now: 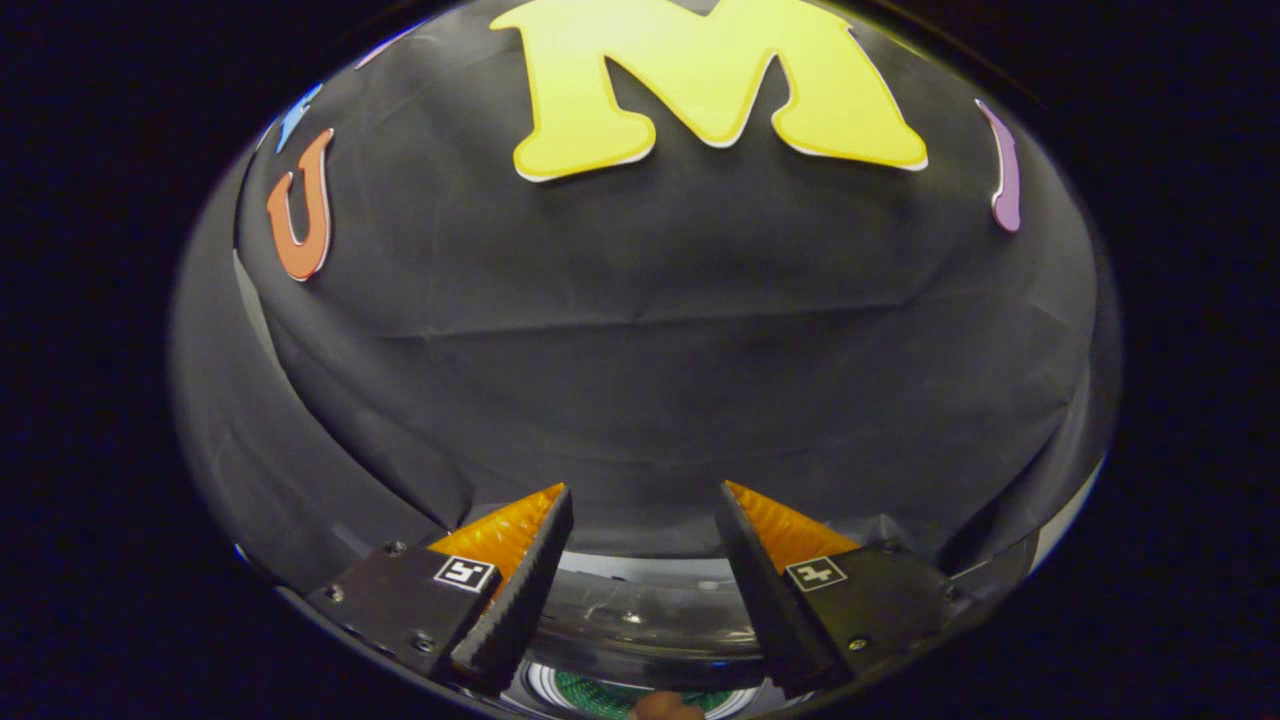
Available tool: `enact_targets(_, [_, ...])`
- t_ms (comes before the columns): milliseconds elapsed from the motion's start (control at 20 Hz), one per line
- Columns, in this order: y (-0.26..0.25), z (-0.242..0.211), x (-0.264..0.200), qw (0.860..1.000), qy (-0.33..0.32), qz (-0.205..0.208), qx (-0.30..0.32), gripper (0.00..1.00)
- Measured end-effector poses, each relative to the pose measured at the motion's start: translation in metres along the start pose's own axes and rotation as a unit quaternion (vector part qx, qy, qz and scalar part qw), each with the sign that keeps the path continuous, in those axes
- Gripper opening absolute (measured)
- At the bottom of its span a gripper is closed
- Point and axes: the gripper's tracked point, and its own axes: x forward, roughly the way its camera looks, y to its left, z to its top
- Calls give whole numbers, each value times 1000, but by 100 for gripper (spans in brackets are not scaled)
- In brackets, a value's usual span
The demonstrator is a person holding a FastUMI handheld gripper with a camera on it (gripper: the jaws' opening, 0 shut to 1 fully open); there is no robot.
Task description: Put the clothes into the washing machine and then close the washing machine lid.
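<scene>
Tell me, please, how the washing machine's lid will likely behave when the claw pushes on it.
The lid looks like hard, glossy plastic, so it is probably stiff and perhaps slippery. It seems partly see-through, so it is likely light. The claw is open and holds nothing.

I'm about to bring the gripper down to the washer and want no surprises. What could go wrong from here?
1. The gripper has its fingers apart and holds nothing, aimed at the booth wall; the washing machine lies low between the fingers, so a descent may hit its rim.
2. Something green lies in the drum, barely visible; a grasp could miss.
</scene>
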Motion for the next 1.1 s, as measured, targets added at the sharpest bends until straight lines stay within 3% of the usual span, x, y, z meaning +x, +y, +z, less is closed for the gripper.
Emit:
enact_targets(500, [-1, -8, 3, 1000, 12, -4, 5, 91])
enact_targets(850, [13, -19, -6, 999, 35, 20, -13, 92])
enact_targets(1100, [14, -21, -15, 999, 17, 21, -27, 92])
